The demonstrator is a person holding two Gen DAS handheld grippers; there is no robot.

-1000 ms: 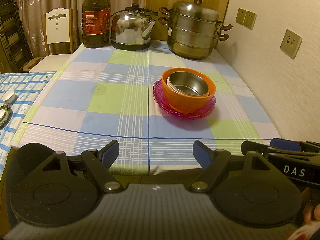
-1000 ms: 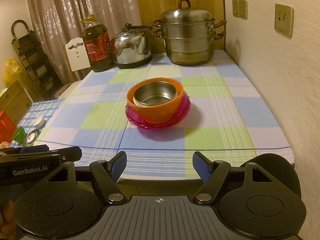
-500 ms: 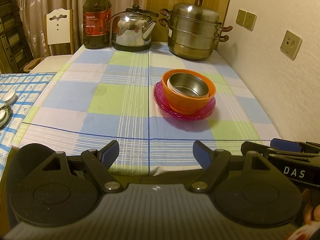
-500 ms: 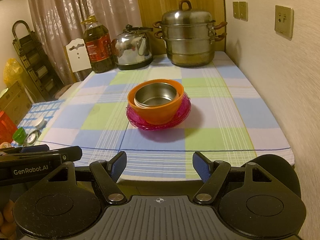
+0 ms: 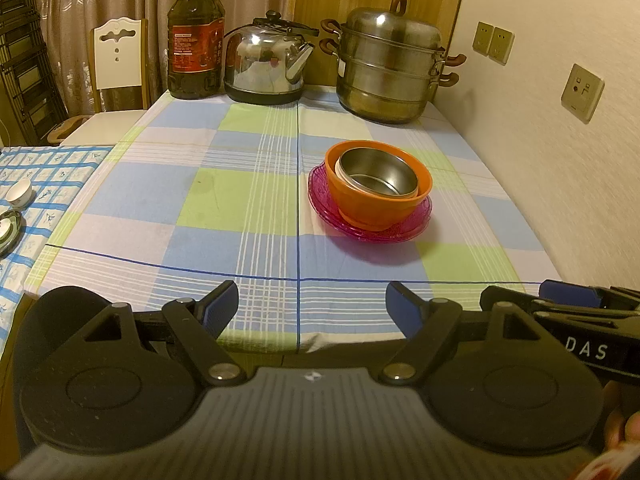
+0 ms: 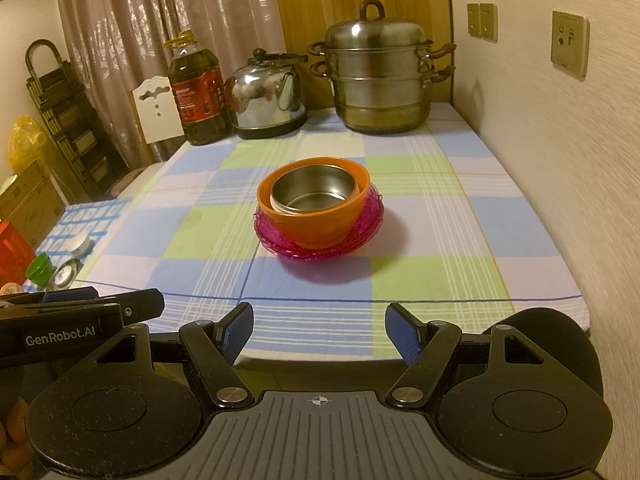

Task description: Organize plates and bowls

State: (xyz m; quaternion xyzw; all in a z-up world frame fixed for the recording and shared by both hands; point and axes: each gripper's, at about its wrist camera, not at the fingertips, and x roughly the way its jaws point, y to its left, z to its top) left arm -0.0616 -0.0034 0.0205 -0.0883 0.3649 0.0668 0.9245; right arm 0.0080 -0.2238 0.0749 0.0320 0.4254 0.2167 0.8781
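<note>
Left gripper [image 5: 312, 306]: held low at the near edge of the table, jaws spread wide, blue pads bare, nothing between them. Right gripper [image 6: 319, 328]: same posture, just beside the left one, jaws apart and empty. Neither touches any dish.

Table [image 5: 132, 216]: covered by a blue, green and white checked cloth.

Stack, one item group, standing on the cloth right of centre, well apart from both grippers:
- pink plates [image 5: 418, 227] [image 6: 366, 236], translucent, ribbed rim, at the bottom; more than one rim shows, though the count is hard to make out.
- orange bowl [image 5: 374, 210] [image 6: 316, 226], seated on the plates.
- steel bowl [image 5: 378, 176] [image 6: 314, 192], nested inside the orange one, tilted a little toward the left side of its host.

Back row, against the far edge: oil bottle [image 5: 196, 36], kettle [image 5: 266, 66], tiered steamer pot [image 5: 390, 66]. None of these belongs to the job.

Side surface at left: a small white cup [image 5: 18, 192] on a blue-patterned cloth; a chair [image 5: 118, 58] behind.

Step in hand, as I judge it: the dishes already sit nested, largest below, so the sorting looks finished or close to it, with both tools drawn off the work. If anything remains, it would be seating the steel bowl level, which calls for a light pinch on its thin rim and a short nudge, without dragging the orange bowl across the slick plates.
</note>
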